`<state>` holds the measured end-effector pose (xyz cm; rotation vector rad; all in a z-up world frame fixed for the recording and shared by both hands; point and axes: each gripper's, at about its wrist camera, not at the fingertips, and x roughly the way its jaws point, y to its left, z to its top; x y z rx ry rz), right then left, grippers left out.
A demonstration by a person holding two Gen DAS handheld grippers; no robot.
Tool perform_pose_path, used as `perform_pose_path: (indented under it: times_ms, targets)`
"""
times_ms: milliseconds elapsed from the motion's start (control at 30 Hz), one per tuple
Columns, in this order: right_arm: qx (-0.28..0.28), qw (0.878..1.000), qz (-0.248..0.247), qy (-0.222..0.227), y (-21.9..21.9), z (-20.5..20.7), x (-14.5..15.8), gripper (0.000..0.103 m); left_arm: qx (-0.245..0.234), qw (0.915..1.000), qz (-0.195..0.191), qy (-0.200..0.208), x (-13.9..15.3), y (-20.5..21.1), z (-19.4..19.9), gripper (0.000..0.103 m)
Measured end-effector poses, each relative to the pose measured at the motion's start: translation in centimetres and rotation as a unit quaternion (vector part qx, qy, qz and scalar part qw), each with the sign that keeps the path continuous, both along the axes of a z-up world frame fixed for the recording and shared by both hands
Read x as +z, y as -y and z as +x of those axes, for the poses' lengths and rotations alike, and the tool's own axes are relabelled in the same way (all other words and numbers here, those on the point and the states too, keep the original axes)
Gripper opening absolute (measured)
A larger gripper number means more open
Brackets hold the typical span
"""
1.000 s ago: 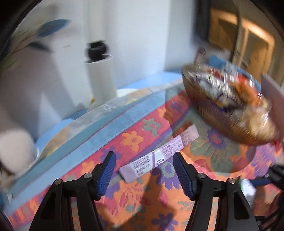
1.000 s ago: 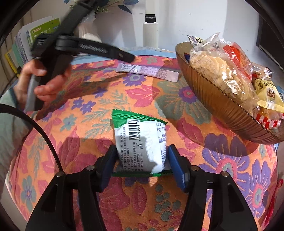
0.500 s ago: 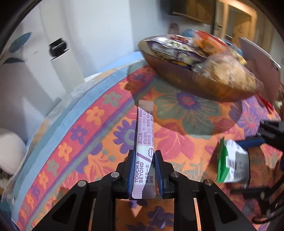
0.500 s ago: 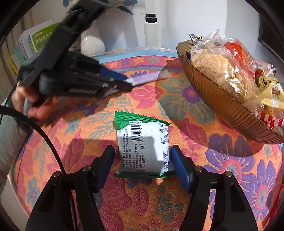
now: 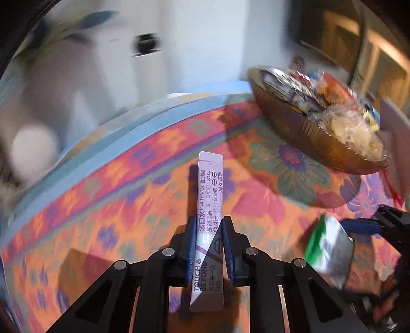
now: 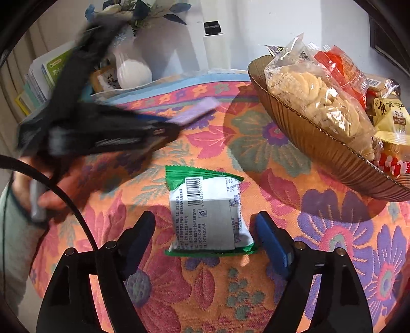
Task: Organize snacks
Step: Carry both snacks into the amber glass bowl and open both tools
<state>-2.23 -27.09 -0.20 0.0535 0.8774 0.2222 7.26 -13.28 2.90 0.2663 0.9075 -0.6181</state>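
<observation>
Snacks fill the bowl (image 5: pixel 294 125) ahead-right of the left gripper (image 5: pixel 210 225), clamped on a purple sachet (image 5: pixel 208 194); the right gripper (image 6: pixel 205 230) straddles a green packet (image 6: pixel 207 212) unclosed, probably squeezing next.

A floral tablecloth (image 6: pixel 320 220) in orange, pink and purple, edged by a blue band, is spread over a table set against a white wall (image 6: pixel 256 30). At the back a round white vase (image 6: pixel 133 71) is seen, filled with dark blue leaves and pale flowers (image 6: pixel 143 10). Papers and booklets (image 6: pixel 43 76), one with a green cover, are stacked upright left of the vase. A white cylinder with a black cap (image 6: pixel 212 38) is placed by the wall behind the table. In the blurred left wrist view a wooden door frame (image 5: pixel 369 59) is shown at upper right.
</observation>
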Motion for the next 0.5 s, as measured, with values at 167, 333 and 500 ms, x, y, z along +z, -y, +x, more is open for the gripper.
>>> perform_pose_path:
  times_ms: [167,333,500]
  targets:
    - [0.028,0.998,-0.049,0.019,-2.2,-1.0,0.5,0.048,0.037,0.9987,-0.033,0.015,2.7,-3.4,-2.6,0.018]
    - [0.023,0.998,-0.005,0.066,-1.4,-4.2,4.5,0.048,0.026,0.9952,-0.080,0.049,7.8,-3.8,-4.8,0.018]
    - [-0.066,0.986,0.033,0.153,4.9,-6.4,11.9,0.048,-0.010,0.9891,-0.124,0.078,12.3,0.4,-4.9,0.018]
